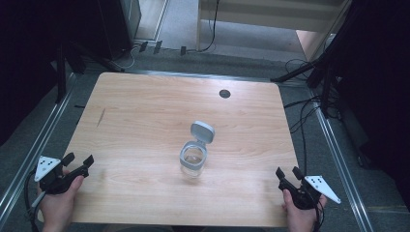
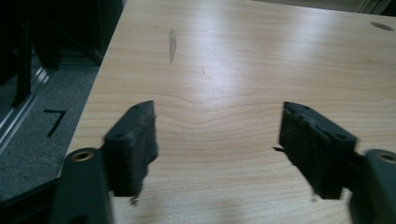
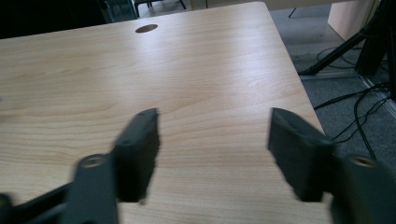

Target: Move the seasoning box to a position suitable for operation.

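Note:
A clear jar (image 1: 193,162) with a grey rim stands near the middle of the wooden table (image 1: 145,111), its grey flip lid (image 1: 202,131) hinged up and open behind it. My left gripper (image 1: 78,160) is at the table's front left corner, held in a hand, jaws spread wide over bare wood (image 2: 219,135). At the front right corner my right gripper (image 1: 288,172) is likewise open with nothing between its jaws (image 3: 212,140). Both grippers are far from the jar.
A dark cable hole (image 1: 224,93) lies in the tabletop at the far right. Metal rails (image 1: 38,145) run along both sides of the table. Cables (image 1: 309,111) and stand legs (image 1: 300,72) lie on the floor to the right.

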`<state>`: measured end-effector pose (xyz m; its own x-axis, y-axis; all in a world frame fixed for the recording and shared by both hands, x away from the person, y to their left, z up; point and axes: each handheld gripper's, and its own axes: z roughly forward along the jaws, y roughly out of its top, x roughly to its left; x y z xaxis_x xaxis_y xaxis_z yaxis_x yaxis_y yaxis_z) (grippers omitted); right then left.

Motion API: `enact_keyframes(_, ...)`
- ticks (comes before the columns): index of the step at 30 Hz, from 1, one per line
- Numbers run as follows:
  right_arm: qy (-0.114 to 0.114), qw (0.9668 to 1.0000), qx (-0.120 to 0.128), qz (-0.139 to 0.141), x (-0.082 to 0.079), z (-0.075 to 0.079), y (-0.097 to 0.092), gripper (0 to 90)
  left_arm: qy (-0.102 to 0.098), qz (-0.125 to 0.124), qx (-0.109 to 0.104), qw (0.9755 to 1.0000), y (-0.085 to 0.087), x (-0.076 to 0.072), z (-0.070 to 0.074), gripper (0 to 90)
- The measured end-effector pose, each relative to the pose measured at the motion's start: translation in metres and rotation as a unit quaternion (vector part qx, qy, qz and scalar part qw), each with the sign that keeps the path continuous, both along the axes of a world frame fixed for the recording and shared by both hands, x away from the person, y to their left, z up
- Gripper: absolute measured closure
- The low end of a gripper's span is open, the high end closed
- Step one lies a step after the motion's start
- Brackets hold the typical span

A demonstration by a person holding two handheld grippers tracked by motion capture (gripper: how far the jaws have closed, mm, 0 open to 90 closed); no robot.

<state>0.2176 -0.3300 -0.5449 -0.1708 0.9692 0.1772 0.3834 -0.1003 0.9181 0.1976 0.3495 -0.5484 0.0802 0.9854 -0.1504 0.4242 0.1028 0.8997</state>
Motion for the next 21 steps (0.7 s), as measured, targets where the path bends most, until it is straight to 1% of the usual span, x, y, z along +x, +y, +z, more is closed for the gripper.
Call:
enact_keyframes(1, 0.000, 1.0000, 0.000, 0.000, 0.000, 0.000, 0.000, 44.7, 0.000, 0.000, 0.000, 1.0000, 0.000, 0.000, 0.000, 38.3)
enact_keyframes(2, -0.004, 0.9999, 0.006, 0.009, -0.002, 0.002, 0.003, 60.6, -0.001, -0.008, -0.024, 0.9997, -0.002, 0.000, 0.002, 42.6)
enact_keyframes(3, -0.006, 0.9997, 0.013, 0.022, -0.002, 0.004, 0.005, 63.0, -0.001, -0.008, -0.024, 0.9997, -0.002, 0.000, 0.002, 47.5)
enact_keyframes(4, -0.006, 0.9997, 0.013, 0.022, -0.002, 0.004, 0.005, 63.0, -0.002, -0.016, -0.032, 0.9994, -0.005, 0.000, 0.003, 47.5)
enact_keyframes(5, -0.009, 0.9995, 0.008, 0.031, -0.003, 0.008, 0.013, 64.2, 0.001, -0.032, -0.030, 0.9991, -0.014, 0.003, 0.006, 55.5)
enact_keyframes(6, -0.012, 0.9995, 0.004, 0.031, -0.004, 0.010, 0.017, 64.3, 0.002, -0.042, -0.033, 0.9986, -0.018, 0.005, 0.007, 58.8)
enact_keyframes(7, -0.012, 0.9995, 0.004, 0.031, -0.004, 0.010, 0.017, 64.3, 0.002, -0.042, -0.033, 0.9986, -0.018, 0.005, 0.007, 61.8)
enact_keyframes(8, -0.017, 0.9994, 0.004, 0.029, -0.004, 0.014, 0.026, 67.4, 0.003, -0.059, -0.038, 0.9975, -0.030, 0.010, 0.011, 65.3)
enact_keyframes(9, -0.017, 0.9992, 0.012, 0.034, -0.004, 0.016, 0.031, 71.2, 0.003, -0.059, -0.038, 0.9975, -0.030, 0.010, 0.011, 68.0)
enact_keyframes(10, -0.014, 0.9985, 0.028, 0.044, -0.003, 0.017, 0.035, 74.7, 0.003, -0.071, -0.041, 0.9966, -0.037, 0.014, 0.012, 70.3)
enact_keyframes(11, -0.014, 0.9985, 0.028, 0.044, -0.003, 0.017, 0.035, 74.7, 0.005, -0.084, -0.040, 0.9956, -0.044, 0.017, 0.014, 70.3)
enact_keyframes(12, -0.013, 0.9971, 0.031, 0.069, 0.001, 0.019, 0.044, 77.9, 0.009, -0.108, -0.038, 0.9934, -0.059, 0.023, 0.016, 75.0)
enact_keyframes(13, -0.013, 0.9971, 0.031, 0.069, 0.001, 0.019, 0.044, 77.9, 0.009, -0.108, -0.038, 0.9934, -0.059, 0.023, 0.016, 77.9)
enact_keyframes(14, -0.012, 0.9975, 0.025, 0.065, 0.002, 0.020, 0.050, 79.9, 0.010, -0.119, -0.034, 0.9922, -0.067, 0.025, 0.017, 77.9)
enact_keyframes(15, -0.012, 0.9960, 0.040, 0.079, 0.005, 0.022, 0.060, 84.6, 0.010, -0.140, -0.036, 0.9895, -0.081, 0.029, 0.019, 82.6)
enact_keyframes(16, -0.010, 0.9953, 0.042, 0.086, 0.006, 0.023, 0.066, 86.9, 0.010, -0.140, -0.036, 0.9895, -0.081, 0.029, 0.019, 84.2)
enact_keyframes(17, -0.011, 0.9946, 0.042, 0.094, 0.006, 0.023, 0.072, 89.1, 0.008, -0.161, -0.032, 0.9864, -0.095, 0.034, 0.023, 86.0)
enact_keyframes(18, -0.008, 0.9939, 0.044, 0.101, 0.007, 0.025, 0.078, 90.0, 0.006, -0.169, -0.030, 0.9851, -0.102, 0.036, 0.025, 87.2)
enact_keyframes(19, -0.008, 0.9933, 0.037, 0.109, 0.007, 0.026, 0.085, 90.0, 0.006, -0.169, -0.030, 0.9851, -0.102, 0.036, 0.025, 88.0)
enact_keyframes(20, -0.007, 0.9926, 0.034, 0.117, 0.008, 0.028, 0.092, 90.0, 0.006, -0.186, -0.030, 0.9822, -0.115, 0.041, 0.028, 88.9)
enact_keyframes(21, -0.007, 0.9926, 0.034, 0.117, 0.008, 0.028, 0.092, 90.0, 0.006, -0.186, -0.030, 0.9822, -0.115, 0.041, 0.028, 89.5)
